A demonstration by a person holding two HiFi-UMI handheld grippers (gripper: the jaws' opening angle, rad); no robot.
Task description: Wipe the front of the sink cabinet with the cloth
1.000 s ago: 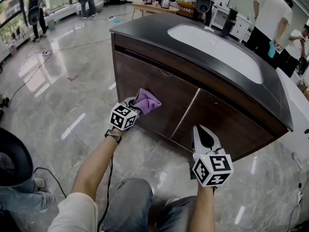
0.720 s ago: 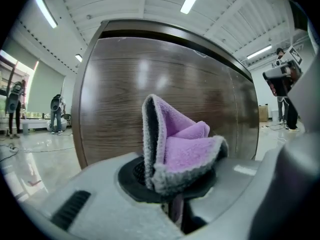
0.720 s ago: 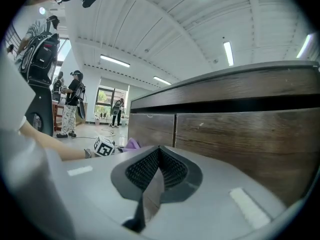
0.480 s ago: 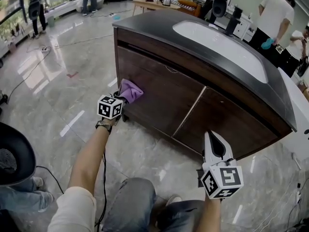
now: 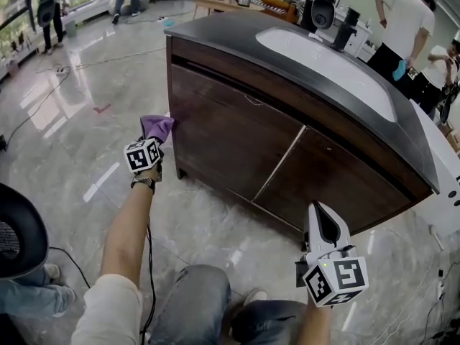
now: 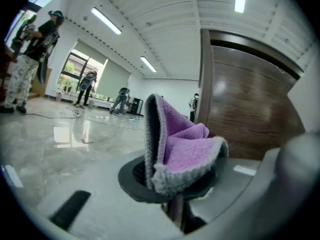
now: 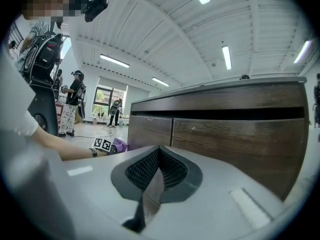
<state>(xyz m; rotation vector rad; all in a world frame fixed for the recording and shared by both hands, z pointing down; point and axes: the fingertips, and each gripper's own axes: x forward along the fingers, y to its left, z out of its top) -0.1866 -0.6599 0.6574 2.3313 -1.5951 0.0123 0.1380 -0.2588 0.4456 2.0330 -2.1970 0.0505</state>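
- My left fingers grasp the purple cloth, held at the cabinet's left front corner
- My right fingers are clenched together on nothing, hanging low before the right door, not touching it

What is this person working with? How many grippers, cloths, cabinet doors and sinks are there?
Grippers: 2, left gripper and right gripper
Cloth: 1
Cabinet doors: 2, left door and right door
Sink: 1
Total: 6
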